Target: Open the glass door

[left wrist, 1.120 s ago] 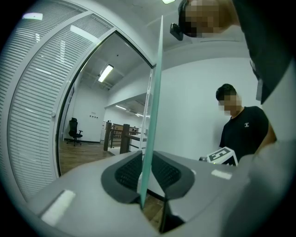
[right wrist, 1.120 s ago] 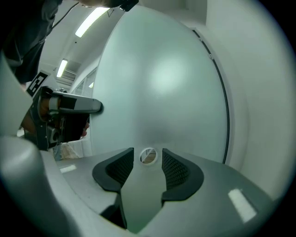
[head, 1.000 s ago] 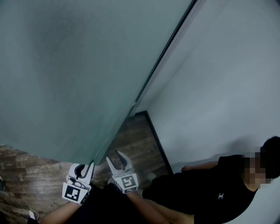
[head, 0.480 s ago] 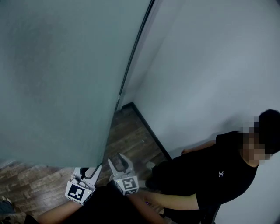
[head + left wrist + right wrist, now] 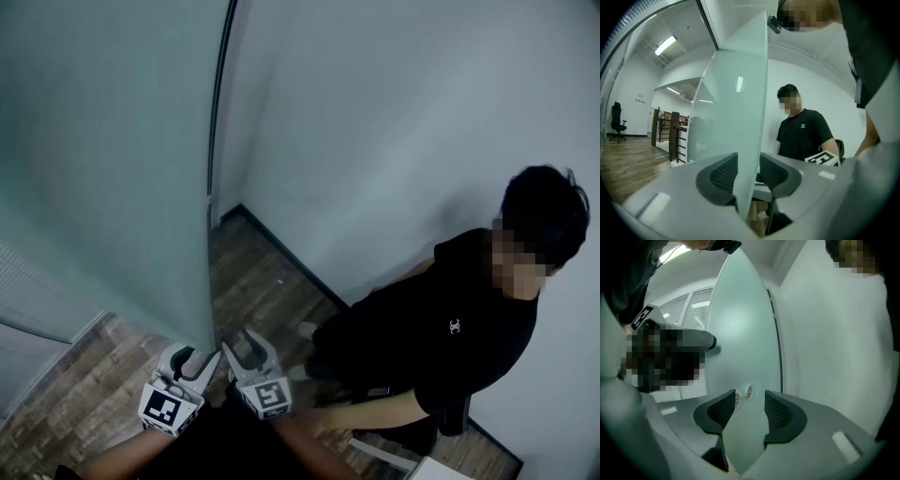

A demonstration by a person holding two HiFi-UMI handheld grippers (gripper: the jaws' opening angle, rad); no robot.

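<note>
Left gripper view: the left gripper [image 5: 749,172] has its jaws opening and wide apart. The free edge of the frosted glass door [image 5: 736,108] stands upright between the pads. The right-hand pad appears to clear the glass by a thin gap; we cannot separate the left-hand pad from it.

Right gripper view: the right gripper [image 5: 750,411] holds its jaws apart, gripping nothing. The door's face fills the gap, and we cannot tell whether the panel sits inside the jaws or just beyond. Two small round spots [image 5: 749,391] low on that face are too small to identify.

Head view: both grippers sit at the door's lower corner, the left astride the edge and the right just beside it on the wall side. Past the edge, a wedge of wood floor [image 5: 267,300] lies open between the door and the white wall [image 5: 375,141], narrowing toward the dark skirting [image 5: 291,255]. A seated person [image 5: 450,328] in black occupies the wall side near the grippers, legs hard to make out in shadow. The door's top is cut off. Beyond the door's other face, an office chair [image 5: 618,123] and a wooden railing [image 5: 670,138] stand well back.
</note>
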